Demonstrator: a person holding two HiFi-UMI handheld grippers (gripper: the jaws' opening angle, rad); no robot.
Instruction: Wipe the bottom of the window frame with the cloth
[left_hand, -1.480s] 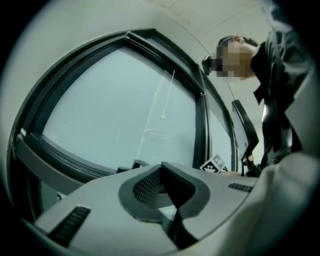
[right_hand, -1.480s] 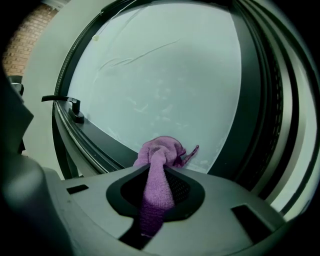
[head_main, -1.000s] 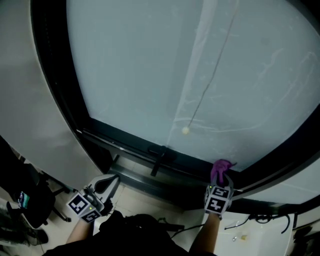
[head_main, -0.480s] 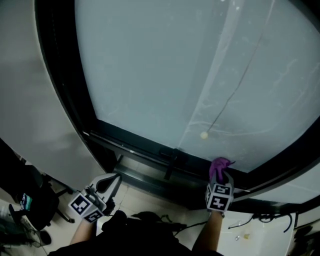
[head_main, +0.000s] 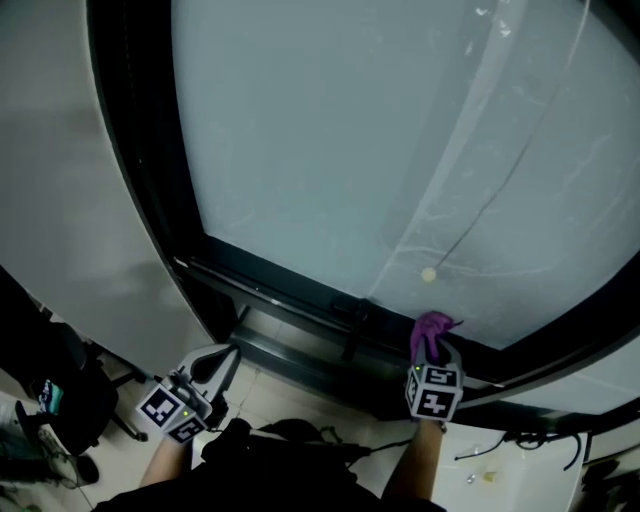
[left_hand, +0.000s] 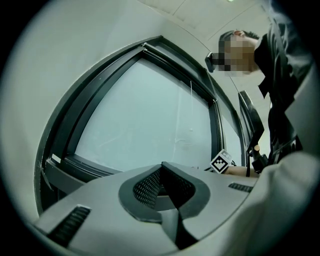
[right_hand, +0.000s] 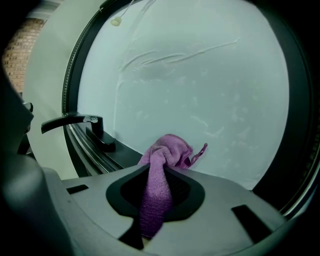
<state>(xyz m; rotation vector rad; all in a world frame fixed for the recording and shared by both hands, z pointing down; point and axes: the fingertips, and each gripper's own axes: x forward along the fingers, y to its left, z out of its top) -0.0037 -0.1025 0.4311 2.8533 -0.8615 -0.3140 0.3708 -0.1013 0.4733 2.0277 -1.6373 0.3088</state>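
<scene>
The purple cloth (head_main: 432, 328) is bunched against the dark bottom rail of the window frame (head_main: 280, 295), just right of the black window handle (head_main: 352, 318). My right gripper (head_main: 433, 346) is shut on the cloth and reaches up to the rail. In the right gripper view the cloth (right_hand: 167, 150) hangs through the right gripper (right_hand: 162, 169), with the bottom rail (right_hand: 112, 159) and the handle (right_hand: 75, 120) to its left. My left gripper (head_main: 230, 352) is low at the left, away from the frame. Its jaws meet on nothing in the left gripper view (left_hand: 161, 167).
A blind cord with a pale bead (head_main: 428, 274) hangs in front of the glass above the cloth. A grey wall panel (head_main: 70, 200) borders the window on the left. Dark chair legs (head_main: 60, 415) stand on the floor at left. A white surface with cables (head_main: 510, 455) lies at lower right.
The right gripper has slid the cloth leftward along the bottom rail, closer to the handle. The left gripper has stayed put.
</scene>
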